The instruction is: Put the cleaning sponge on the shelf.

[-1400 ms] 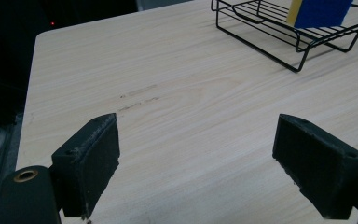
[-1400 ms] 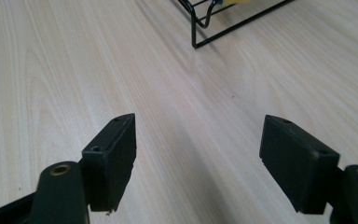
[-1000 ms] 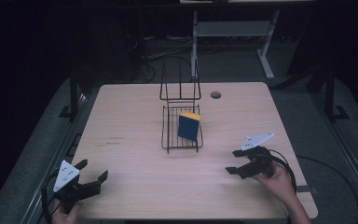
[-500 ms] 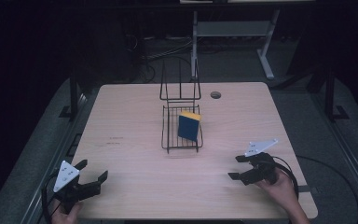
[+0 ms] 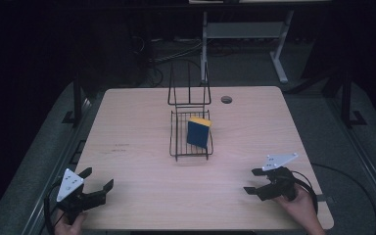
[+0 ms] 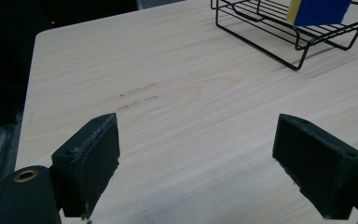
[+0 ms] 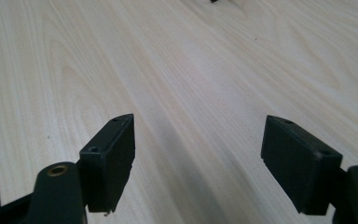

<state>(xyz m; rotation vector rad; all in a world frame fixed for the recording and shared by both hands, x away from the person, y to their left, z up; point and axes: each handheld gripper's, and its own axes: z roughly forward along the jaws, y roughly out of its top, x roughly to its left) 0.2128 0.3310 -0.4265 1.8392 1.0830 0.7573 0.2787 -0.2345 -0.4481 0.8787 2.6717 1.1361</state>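
A pale wooden table [image 5: 137, 132] with a round grommet hole [image 5: 226, 99] near its far edge carries a black wire rack [image 5: 176, 137] at its centre. A blue-and-yellow sponge [image 5: 198, 131] leans tilted inside the rack. Faint dark scuffs [image 6: 137, 95] mark the tabletop. Beyond, a grey metal stand [image 5: 245, 34] rises from the dark floor.

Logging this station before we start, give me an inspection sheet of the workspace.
Surface: light wood table, faint scuff marks left of centre, round hole at the far edge.
Job's things: black wire rack mid-table; blue and yellow sponge leaning inside it.
Clutter: nothing seen.
Grippers: left hand-held gripper open, empty; right hand-held gripper open, empty.
Cables: black cable on the floor at right.
Surroundings: dark; grey table frame behind.
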